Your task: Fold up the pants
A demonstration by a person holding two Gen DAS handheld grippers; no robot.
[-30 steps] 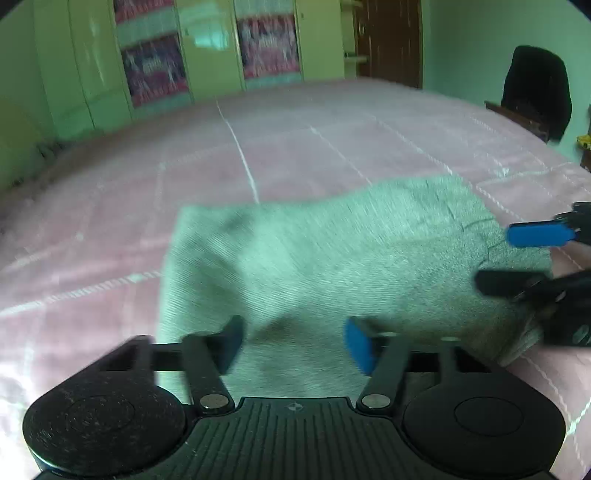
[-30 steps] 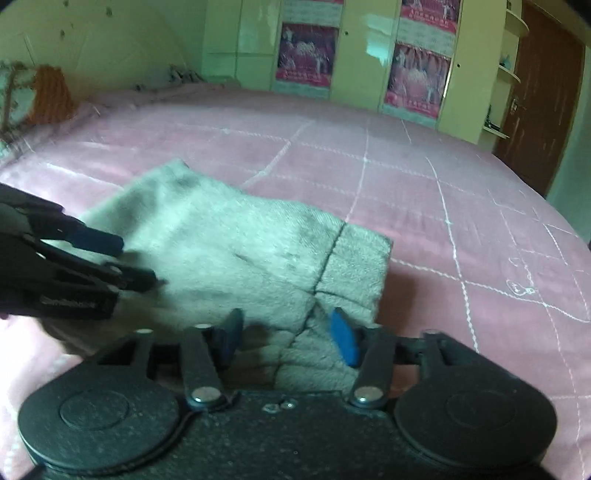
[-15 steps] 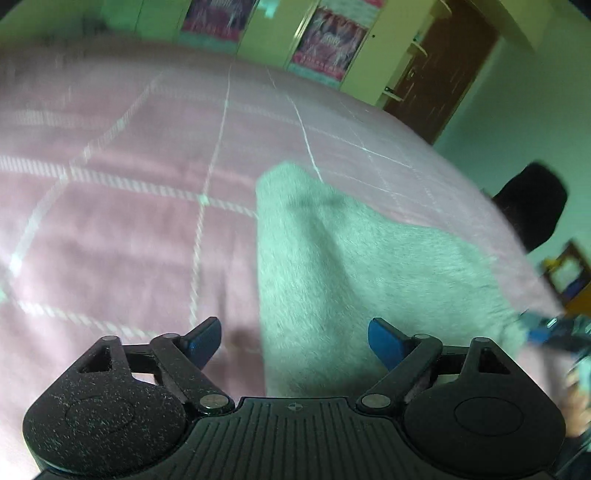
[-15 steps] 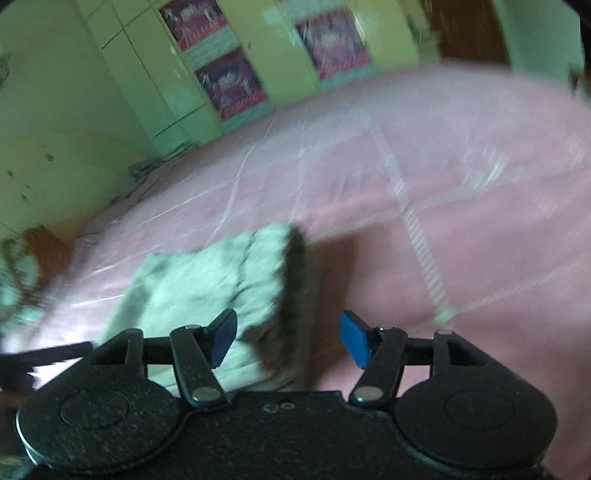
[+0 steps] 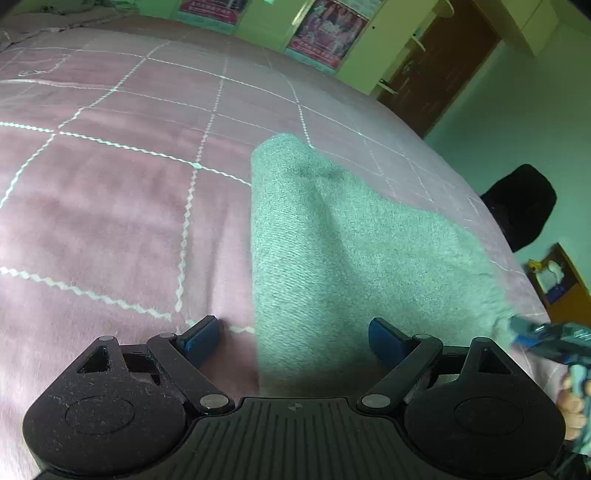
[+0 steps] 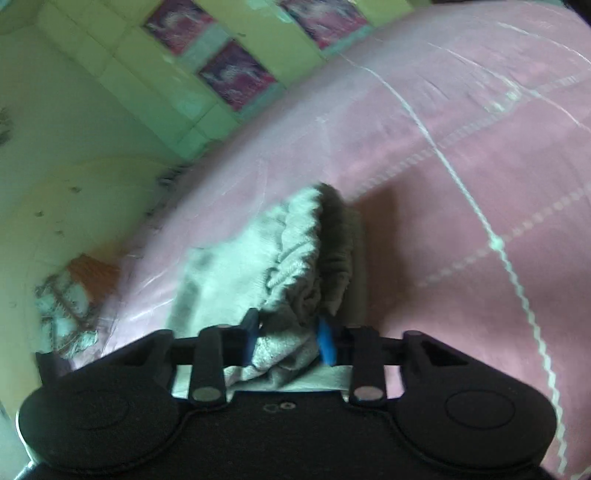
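Grey folded pants (image 5: 343,251) lie on a pink bedspread (image 5: 110,206). My left gripper (image 5: 295,334) is open, its blue pads straddling the near left edge of the pants, low over the bed. In the right wrist view my right gripper (image 6: 288,339) is shut on a bunched end of the pants (image 6: 291,258), near the elastic waistband. The right gripper also shows blurred at the right edge of the left wrist view (image 5: 546,339), at the pants' right end.
The bedspread has a white grid pattern (image 5: 192,173). A black chair (image 5: 521,206) and a wooden shelf (image 5: 557,277) stand beyond the bed's right edge. Green wardrobes with posters (image 5: 325,33) and a brown door (image 5: 436,70) are behind.
My right gripper has closed on the waistband end of the pants and gathered it. My left gripper has swung to the pants' left edge and opened wider.
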